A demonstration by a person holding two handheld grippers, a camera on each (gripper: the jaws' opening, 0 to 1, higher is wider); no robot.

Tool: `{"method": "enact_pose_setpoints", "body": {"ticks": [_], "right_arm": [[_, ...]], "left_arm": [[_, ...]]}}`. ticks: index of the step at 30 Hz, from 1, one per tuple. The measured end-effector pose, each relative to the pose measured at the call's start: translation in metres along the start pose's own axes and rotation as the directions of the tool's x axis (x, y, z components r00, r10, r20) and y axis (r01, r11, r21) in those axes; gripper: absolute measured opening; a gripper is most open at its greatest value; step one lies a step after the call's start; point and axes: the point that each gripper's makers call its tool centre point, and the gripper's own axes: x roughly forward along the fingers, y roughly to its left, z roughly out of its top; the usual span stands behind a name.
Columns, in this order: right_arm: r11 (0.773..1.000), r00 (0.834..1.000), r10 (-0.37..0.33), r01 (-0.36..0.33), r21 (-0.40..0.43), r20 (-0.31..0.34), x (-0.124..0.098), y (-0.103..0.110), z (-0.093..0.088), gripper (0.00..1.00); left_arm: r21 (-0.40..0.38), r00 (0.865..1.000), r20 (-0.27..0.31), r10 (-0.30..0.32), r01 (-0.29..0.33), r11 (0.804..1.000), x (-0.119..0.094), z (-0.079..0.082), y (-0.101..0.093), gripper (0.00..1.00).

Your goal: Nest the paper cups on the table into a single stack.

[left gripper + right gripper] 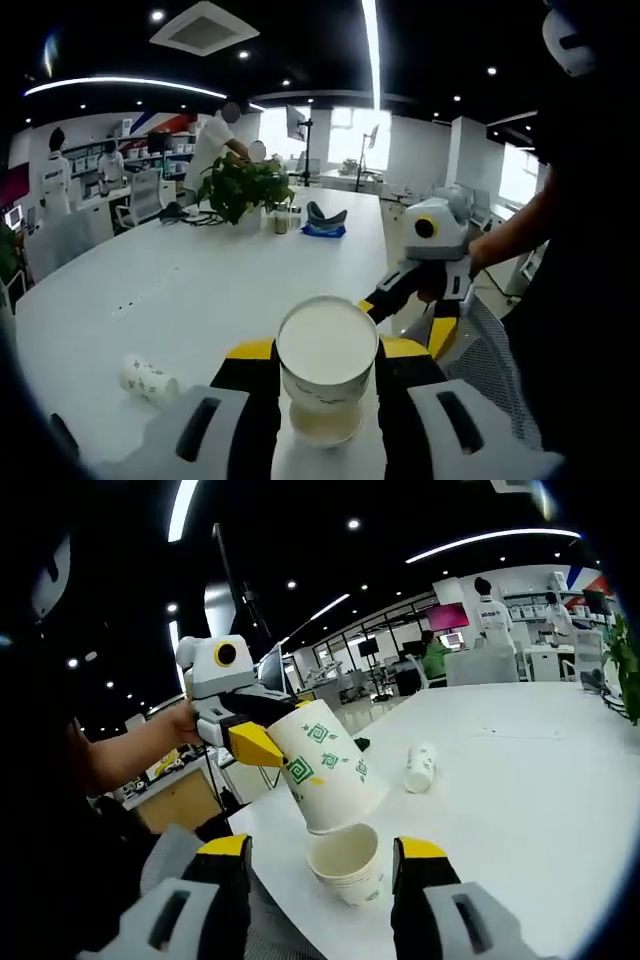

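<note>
While the left gripper (262, 742) is clamped on a white paper cup (325, 765) with green print, tilted just above the cup stack (347, 865), the right gripper (320, 870) stands wide, jaws either side of the stack without touching. One loose cup (420, 766) lies sideways on the table (520, 780). Stack count unreadable.

In the left gripper view, the held paper cup (327, 358) hides most of the cup stack (322, 423) beneath it. The lying cup's (149, 380) print is too small to read. In the right gripper view, the stack's (347, 864) base is blocked by the table's near edge (300, 920).
</note>
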Motion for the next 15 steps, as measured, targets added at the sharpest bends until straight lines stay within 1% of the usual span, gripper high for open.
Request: {"method": "enact_pose_setpoints", "body": {"ticks": [5, 8, 12, 13, 14, 15], "right_arm": [[0.999, 1.000, 0.023, -0.024, 0.023, 0.016, 0.003, 0.003, 0.003, 0.50], [0.998, 0.999, 0.036, -0.038, 0.057, 0.031, 0.003, 0.004, 0.006, 0.45], [0.991, 0.996, 0.061, -0.069, 0.111, 0.072, 0.002, 0.007, 0.014, 0.41], [0.987, 0.993, 0.075, -0.086, 0.136, 0.087, 0.002, 0.010, 0.017, 0.40], [0.986, 0.994, 0.074, -0.085, 0.145, 0.080, 0.001, 0.008, 0.016, 0.40], [0.984, 0.993, 0.078, -0.090, 0.153, 0.088, 0.001, 0.010, 0.016, 0.39]], "left_arm": [[-0.001, 0.999, 0.021, -0.034, 0.034, 0.999, 0.000, 0.002, -0.008, 0.35], [0.006, 0.999, 0.022, -0.044, 0.044, 0.999, 0.001, 0.003, -0.011, 0.35], [0.008, 0.997, 0.045, -0.064, 0.064, 0.998, 0.003, 0.006, -0.017, 0.35], [0.012, 0.996, 0.047, -0.070, 0.069, 0.998, 0.003, 0.005, -0.018, 0.35], [0.017, 0.996, 0.052, -0.070, 0.069, 0.997, 0.003, 0.006, -0.019, 0.35], [0.016, 0.996, 0.056, -0.073, 0.072, 0.997, 0.002, 0.006, -0.019, 0.35]]}}
